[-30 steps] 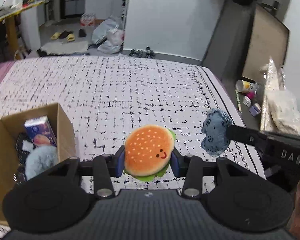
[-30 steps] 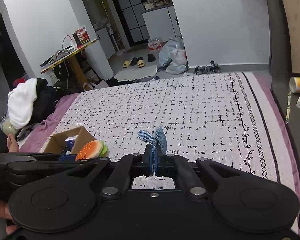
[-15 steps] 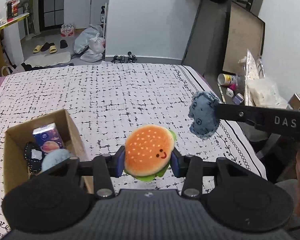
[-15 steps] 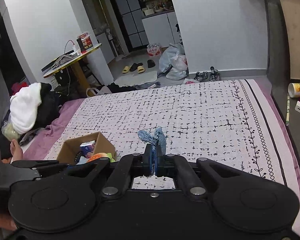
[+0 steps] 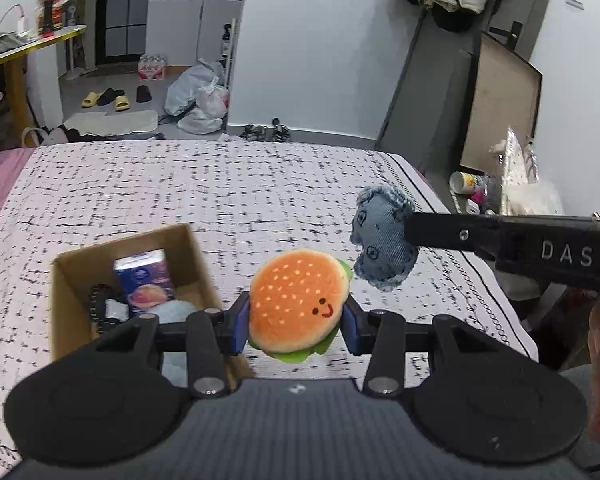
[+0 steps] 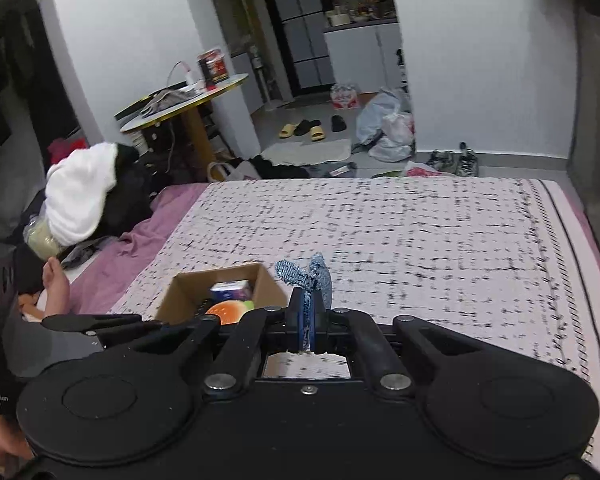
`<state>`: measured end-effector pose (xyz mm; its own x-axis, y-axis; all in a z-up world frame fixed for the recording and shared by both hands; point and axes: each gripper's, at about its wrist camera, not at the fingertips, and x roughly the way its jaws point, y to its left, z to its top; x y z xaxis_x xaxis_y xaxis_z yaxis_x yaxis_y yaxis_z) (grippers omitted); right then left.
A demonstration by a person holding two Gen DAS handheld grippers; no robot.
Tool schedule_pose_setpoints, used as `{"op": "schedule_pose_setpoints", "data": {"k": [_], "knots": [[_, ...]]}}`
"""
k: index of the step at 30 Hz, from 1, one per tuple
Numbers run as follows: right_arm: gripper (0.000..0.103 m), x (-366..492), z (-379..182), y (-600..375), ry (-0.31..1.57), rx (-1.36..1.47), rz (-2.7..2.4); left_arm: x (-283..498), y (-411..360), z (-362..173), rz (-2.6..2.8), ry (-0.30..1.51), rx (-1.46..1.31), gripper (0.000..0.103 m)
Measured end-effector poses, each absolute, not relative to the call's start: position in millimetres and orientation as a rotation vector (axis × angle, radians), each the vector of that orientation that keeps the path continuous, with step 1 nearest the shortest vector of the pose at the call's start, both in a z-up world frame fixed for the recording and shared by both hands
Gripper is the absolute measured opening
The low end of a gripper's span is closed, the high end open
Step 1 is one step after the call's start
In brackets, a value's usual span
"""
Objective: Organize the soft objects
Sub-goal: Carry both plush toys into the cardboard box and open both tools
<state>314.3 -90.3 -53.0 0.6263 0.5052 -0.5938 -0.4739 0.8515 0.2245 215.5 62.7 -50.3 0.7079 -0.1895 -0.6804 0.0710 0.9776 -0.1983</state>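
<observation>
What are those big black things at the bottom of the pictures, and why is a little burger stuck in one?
They are two grabbing tools, one in each of a person's hands, each with a camera looking along its two fingers. One picture is from the left tool, one from the right. The left gripper squeezes a soft toy burger. The right gripper pinches a blue denim toy. Below is a bed with a patterned blanket. On it sits a cardboard box already holding a few things.
</observation>
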Motion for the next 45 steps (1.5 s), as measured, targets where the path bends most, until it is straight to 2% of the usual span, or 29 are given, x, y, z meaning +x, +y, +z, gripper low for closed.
{"op": "schedule_pose_setpoints", "data": {"k": [10, 28, 29, 31, 33, 35, 43, 45], "knots": [[0.003, 305.4, -55.3, -37.0, 0.718, -0.001, 0.623, 207.7, 126.9, -46.9, -0.076, 0.766, -0.225, 0.044], [0.004, 287.6, -79.6, 18.9, 0.81, -0.1, 0.637, 203.0, 174.2, -56.3, -0.02, 0.792, -0.281, 0.044], [0.006, 285.5, -82.5, 20.5, 0.821, -0.111, 0.63, 203.2, 175.4, -56.7, -0.018, 0.793, -0.285, 0.044], [0.016, 282.7, -87.6, 21.9, 0.841, -0.135, 0.605, 202.7, 176.7, -57.5, -0.016, 0.794, -0.285, 0.044], [0.04, 280.3, -88.4, 19.4, 0.841, -0.129, 0.597, 202.9, 177.6, -58.1, -0.015, 0.795, -0.285, 0.044], [0.05, 277.8, -86.3, 17.1, 0.83, -0.119, 0.598, 203.0, 177.4, -59.3, -0.012, 0.799, -0.284, 0.044], [0.052, 275.9, -79.4, 9.6, 0.82, -0.123, 0.594, 213.8, 177.8, -68.2, 0.005, 0.813, -0.274, 0.045], [0.053, 277.9, -78.1, 4.5, 0.817, -0.116, 0.588, 218.0, 176.7, -71.8, 0.02, 0.818, -0.275, 0.048]]}}
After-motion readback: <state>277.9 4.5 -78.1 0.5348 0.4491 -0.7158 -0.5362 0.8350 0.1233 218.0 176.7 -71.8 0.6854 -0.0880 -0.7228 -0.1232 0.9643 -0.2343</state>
